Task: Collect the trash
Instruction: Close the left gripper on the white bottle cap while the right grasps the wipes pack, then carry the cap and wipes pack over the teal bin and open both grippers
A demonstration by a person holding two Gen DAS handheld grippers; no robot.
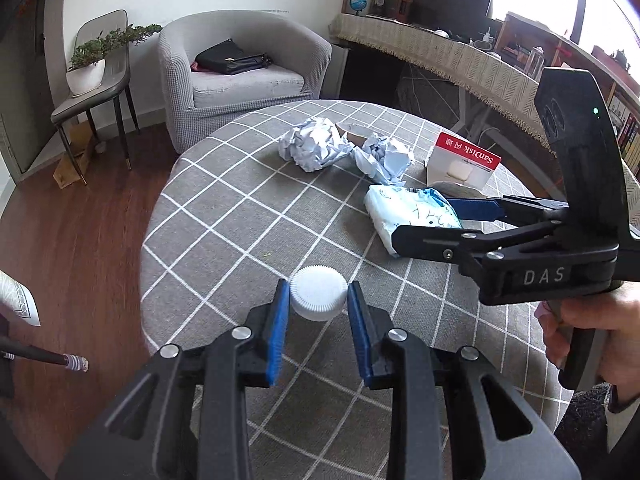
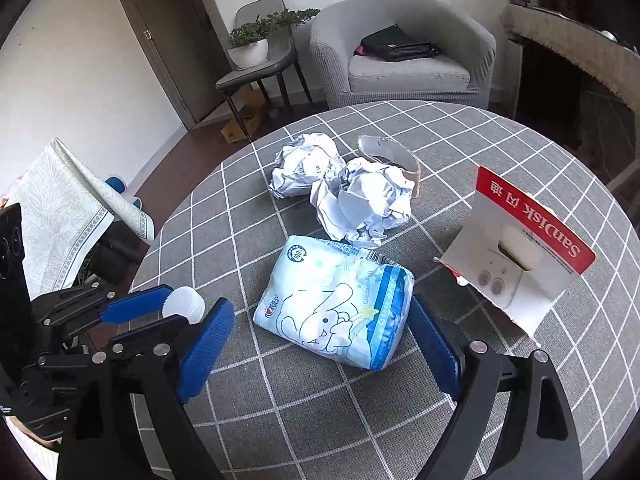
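while the left gripper [image 1: 318,300] clenches the white cap [image 1: 318,298], the right gripper's [image 2: 320,328] released jaws straddle the tissue pack [image 2: 340,304] lying crosswise.

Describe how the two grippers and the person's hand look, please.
Both grippers, left and right, are matte black linkages with silver round pivot bolts and ribbed blue pads on the fingers. The right one carries white letters "DAS" on its body and a tall black plate with a small green light. The hand holding it shows a dark sleeve at the wrist.
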